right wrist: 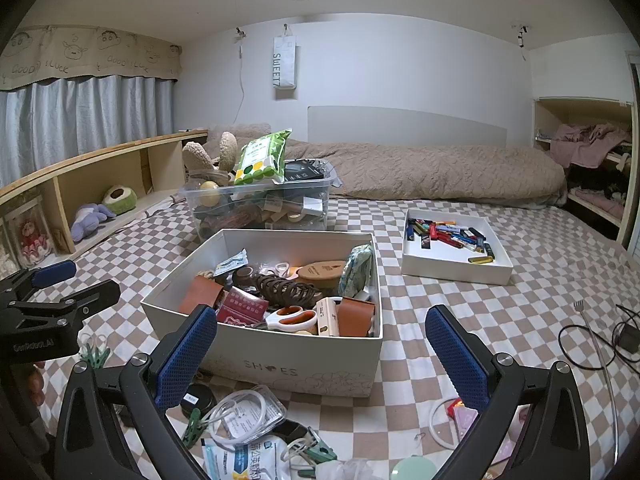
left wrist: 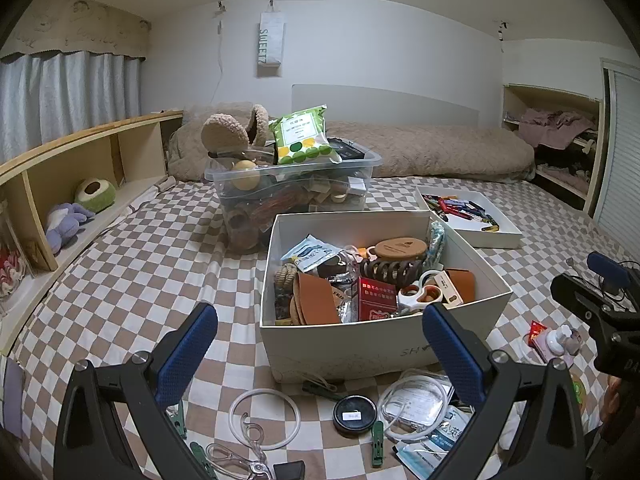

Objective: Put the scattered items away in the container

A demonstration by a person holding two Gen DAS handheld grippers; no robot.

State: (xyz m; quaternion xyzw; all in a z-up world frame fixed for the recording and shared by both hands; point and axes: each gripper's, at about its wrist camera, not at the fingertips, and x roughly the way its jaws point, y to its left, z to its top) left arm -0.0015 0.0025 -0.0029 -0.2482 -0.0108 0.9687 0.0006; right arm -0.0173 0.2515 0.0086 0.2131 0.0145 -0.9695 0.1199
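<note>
A white shoe box [left wrist: 352, 348] [right wrist: 288, 364] stands on the checkered bed, full of small items such as scissors [left wrist: 418, 295] and a red packet [left wrist: 376, 298]. Loose items lie in front of it: a black round tin [left wrist: 355, 414] [right wrist: 197, 397], a clear ring [left wrist: 266, 418], green clips [left wrist: 377, 442] and plastic packets [left wrist: 420, 406] [right wrist: 248, 416]. My left gripper [left wrist: 320, 350] is open and empty above these items. My right gripper [right wrist: 322, 354] is open and empty, in front of the box. A small bottle [left wrist: 558, 340] lies to the right.
A clear plastic bin [left wrist: 292, 188] [right wrist: 260, 204] piled with things stands behind the box. A shallow white tray [left wrist: 468, 216] [right wrist: 452, 248] of small coloured items sits to the right. A wooden shelf [left wrist: 72, 184] runs along the left. A black cable [right wrist: 592, 340] lies at the right.
</note>
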